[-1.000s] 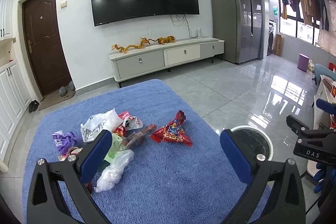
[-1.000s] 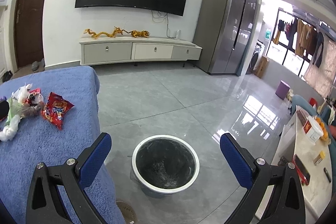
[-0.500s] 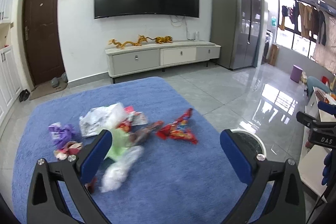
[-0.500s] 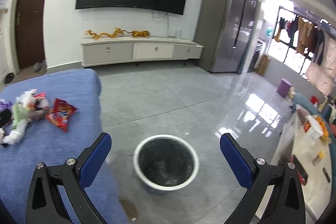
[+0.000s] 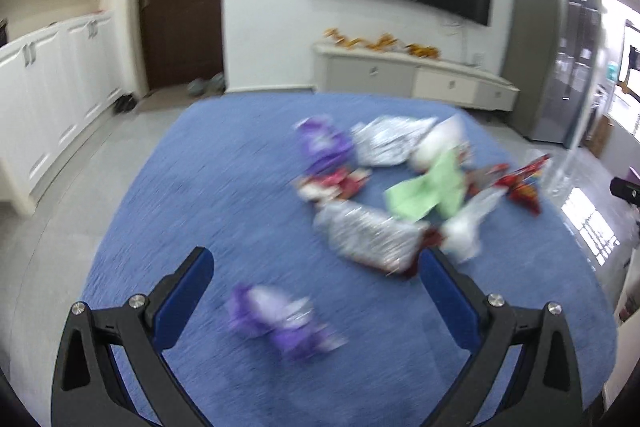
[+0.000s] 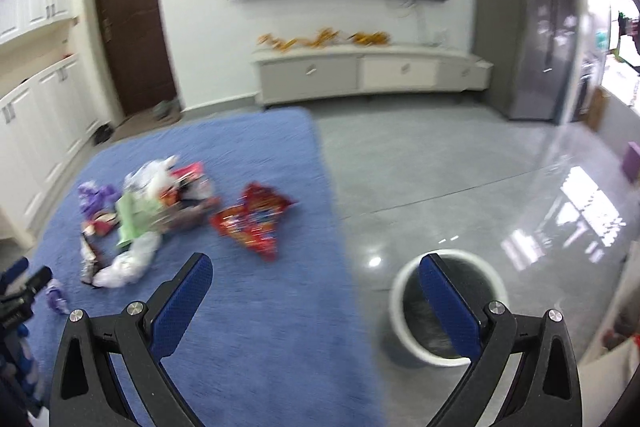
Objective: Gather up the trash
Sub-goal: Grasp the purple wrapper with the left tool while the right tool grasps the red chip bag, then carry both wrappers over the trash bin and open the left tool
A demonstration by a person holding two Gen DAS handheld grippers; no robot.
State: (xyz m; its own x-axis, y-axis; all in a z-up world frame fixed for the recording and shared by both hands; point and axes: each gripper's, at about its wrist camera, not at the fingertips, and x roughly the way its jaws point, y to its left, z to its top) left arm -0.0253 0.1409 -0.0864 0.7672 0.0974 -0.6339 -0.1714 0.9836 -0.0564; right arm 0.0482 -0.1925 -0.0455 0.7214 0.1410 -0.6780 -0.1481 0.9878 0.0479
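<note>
Trash wrappers lie scattered on the blue fleece-covered bench (image 5: 224, 187), nothing collected yet by the look of it: a crumpled purple foil wrapper (image 5: 282, 319) sits just ahead of the left gripper (image 5: 316, 297), whose fingers are spread wide and empty. That piece looks the likely first pick; it calls for lowering and closing. The right gripper (image 6: 316, 301), fingers also apart and empty, hovers between the bench edge and the round white-rimmed bin (image 6: 402, 307) on the grey floor, with a red snack bag (image 6: 252, 223) lying near that edge
</note>
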